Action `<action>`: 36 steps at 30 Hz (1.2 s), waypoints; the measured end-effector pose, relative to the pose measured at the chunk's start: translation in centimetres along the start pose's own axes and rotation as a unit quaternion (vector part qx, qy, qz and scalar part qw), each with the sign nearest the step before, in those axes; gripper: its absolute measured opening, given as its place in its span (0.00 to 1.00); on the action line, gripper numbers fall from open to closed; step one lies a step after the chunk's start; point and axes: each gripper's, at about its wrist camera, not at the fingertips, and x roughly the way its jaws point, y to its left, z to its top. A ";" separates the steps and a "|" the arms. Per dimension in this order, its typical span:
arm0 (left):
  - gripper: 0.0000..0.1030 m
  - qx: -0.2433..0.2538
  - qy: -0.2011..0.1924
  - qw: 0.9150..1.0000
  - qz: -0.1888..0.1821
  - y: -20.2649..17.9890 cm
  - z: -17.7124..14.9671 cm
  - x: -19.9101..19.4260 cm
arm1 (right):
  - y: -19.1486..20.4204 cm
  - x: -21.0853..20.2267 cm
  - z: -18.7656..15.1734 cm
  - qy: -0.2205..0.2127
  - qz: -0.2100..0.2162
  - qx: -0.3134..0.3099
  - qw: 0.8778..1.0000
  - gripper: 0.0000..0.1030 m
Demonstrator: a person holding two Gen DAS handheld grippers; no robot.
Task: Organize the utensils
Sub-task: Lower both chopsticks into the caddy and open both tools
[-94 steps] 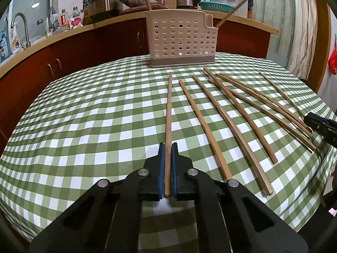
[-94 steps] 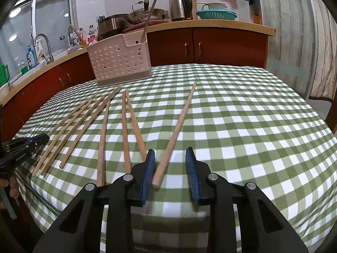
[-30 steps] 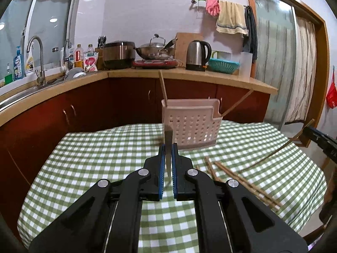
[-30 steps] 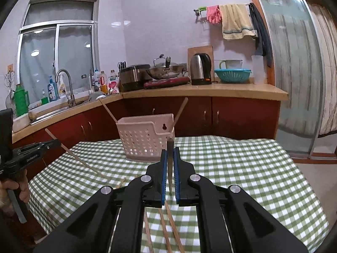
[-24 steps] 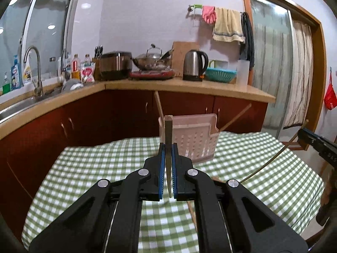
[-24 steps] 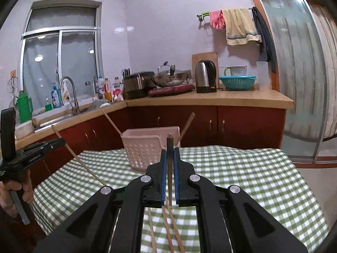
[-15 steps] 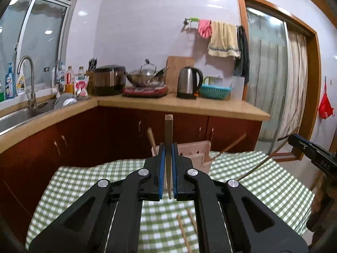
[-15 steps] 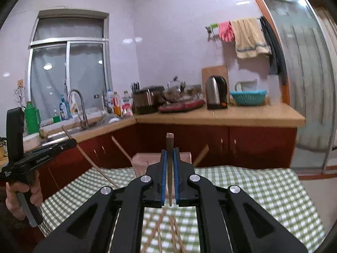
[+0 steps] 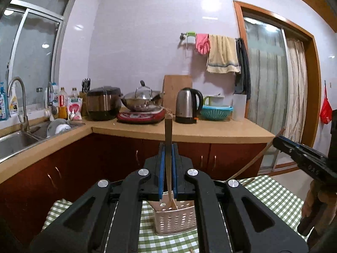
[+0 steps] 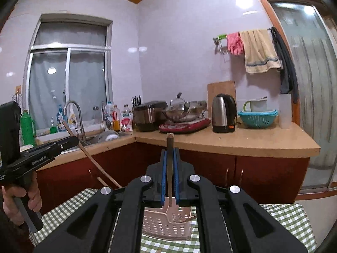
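both grippers are up over the table, and each one has a chopstick. the left gripper (image 9: 168,164) has its blue pads clamped tight on a wooden chopstick (image 9: 168,135) that stands upright, its square end poking above the jaws and its lower end dipping down into the pale perforated utensil basket (image 9: 175,219) on the green checked tablecloth (image 9: 267,191). the right gripper (image 10: 170,168) is pinched shut the same way on its own chopstick (image 10: 169,145), also upright, the lower tip hanging just over the basket's open top in the right wrist view (image 10: 168,221). whether that tip touches the basket, can't tell. another stick already lies slanted inside the basket. off to the left of the right wrist view, the left gripper shows from the side with its chopstick running diagonally down toward the basket. behind it all, a kettle (image 10: 223,113) and a wok sit on the counter.
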 end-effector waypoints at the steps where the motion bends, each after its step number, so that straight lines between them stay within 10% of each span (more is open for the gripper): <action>1: 0.06 0.000 0.007 1.000 0.000 0.0 -0.4 0.9 | 0.0 0.6 -0.2 0.006 0.000 0.001 1.000 0.06; 16: 0.06 -0.017 0.097 0.995 -0.013 0.8 -6.8 9.5 | -1.2 7.9 -6.6 0.112 -0.005 0.013 0.994 0.07; 26: 0.56 -0.012 0.073 0.997 0.001 0.5 -6.5 8.7 | -1.7 7.1 -5.6 0.090 -0.025 0.014 0.996 0.28; 36: 0.68 -0.003 0.023 1.000 0.018 -0.4 -4.6 4.3 | -0.3 1.8 -4.3 0.048 -0.042 -0.016 0.998 0.37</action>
